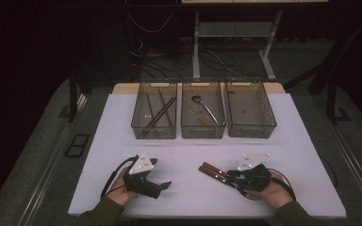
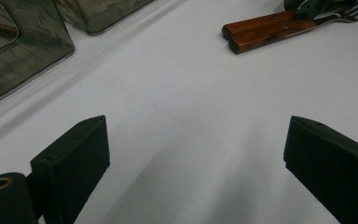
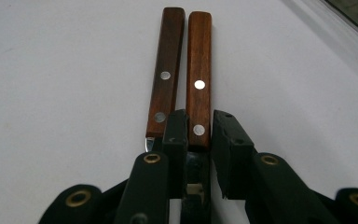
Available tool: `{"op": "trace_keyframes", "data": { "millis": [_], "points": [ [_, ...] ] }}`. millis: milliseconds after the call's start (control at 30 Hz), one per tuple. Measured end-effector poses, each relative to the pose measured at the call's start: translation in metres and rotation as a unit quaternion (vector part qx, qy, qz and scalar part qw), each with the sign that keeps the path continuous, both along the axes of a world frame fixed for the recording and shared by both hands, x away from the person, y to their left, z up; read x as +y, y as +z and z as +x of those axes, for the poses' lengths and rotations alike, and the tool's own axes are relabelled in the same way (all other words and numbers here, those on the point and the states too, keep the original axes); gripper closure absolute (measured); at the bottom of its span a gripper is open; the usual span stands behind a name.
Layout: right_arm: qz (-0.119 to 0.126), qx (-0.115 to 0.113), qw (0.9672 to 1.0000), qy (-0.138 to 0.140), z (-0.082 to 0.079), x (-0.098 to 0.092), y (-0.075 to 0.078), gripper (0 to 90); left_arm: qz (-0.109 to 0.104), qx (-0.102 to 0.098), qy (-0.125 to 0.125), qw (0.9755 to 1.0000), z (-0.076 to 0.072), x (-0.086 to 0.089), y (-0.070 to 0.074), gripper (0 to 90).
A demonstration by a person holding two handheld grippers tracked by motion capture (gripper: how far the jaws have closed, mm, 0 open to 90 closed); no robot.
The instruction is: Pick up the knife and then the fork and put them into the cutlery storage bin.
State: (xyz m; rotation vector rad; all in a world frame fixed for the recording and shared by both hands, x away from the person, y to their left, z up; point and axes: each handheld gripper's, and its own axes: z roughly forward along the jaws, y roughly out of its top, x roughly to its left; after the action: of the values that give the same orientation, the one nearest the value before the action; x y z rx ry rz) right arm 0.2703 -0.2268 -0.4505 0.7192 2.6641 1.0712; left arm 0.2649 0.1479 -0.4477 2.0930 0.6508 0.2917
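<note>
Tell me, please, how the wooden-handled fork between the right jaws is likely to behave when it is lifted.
The wooden-handled fork looks stiff, with a riveted wood handle and metal tines, so it should not flex. Its flat-sided handle probably will not roll. The right gripper closes near the handle's tine end, so the long handle may droop slightly. The second fork lies right alongside and might be nudged.

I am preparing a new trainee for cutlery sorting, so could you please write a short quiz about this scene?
1. True or false: the left gripper has its fingers shut.
2. Which of the three bins holds the spoon? A) left B) middle C) right
3. How many wooden handles lie on the table at the right gripper?

Key: 1 false, they stand wide apart; 2 B; 3 two, side by side.
</note>
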Motion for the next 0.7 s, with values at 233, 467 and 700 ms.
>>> {"op": "trace_keyframes", "data": {
  "millis": [233, 467, 700],
  "points": [
    [0.009, -0.005, 0.9999, 0.001, -0.001, -0.0021, -0.0022, 77.4, 0.005, 0.0, -0.003, 1.0, 0.0006, 0.0007, 0.0001, 5.9],
    [0.006, -0.014, 0.9999, -0.001, -0.0034, -0.0012, -0.0024, 78.0, 0.006, 0.001, -0.003, 1.0, 0.0008, 0.0008, 0.0, 5.9],
    [0.009, 0.001, 0.9999, -0.006, -0.0002, -0.0015, -0.0008, 78.0, 0.006, 0.0, -0.004, 1.0, 0.0009, 0.0011, 0.0004, 5.9]
  ]
}}
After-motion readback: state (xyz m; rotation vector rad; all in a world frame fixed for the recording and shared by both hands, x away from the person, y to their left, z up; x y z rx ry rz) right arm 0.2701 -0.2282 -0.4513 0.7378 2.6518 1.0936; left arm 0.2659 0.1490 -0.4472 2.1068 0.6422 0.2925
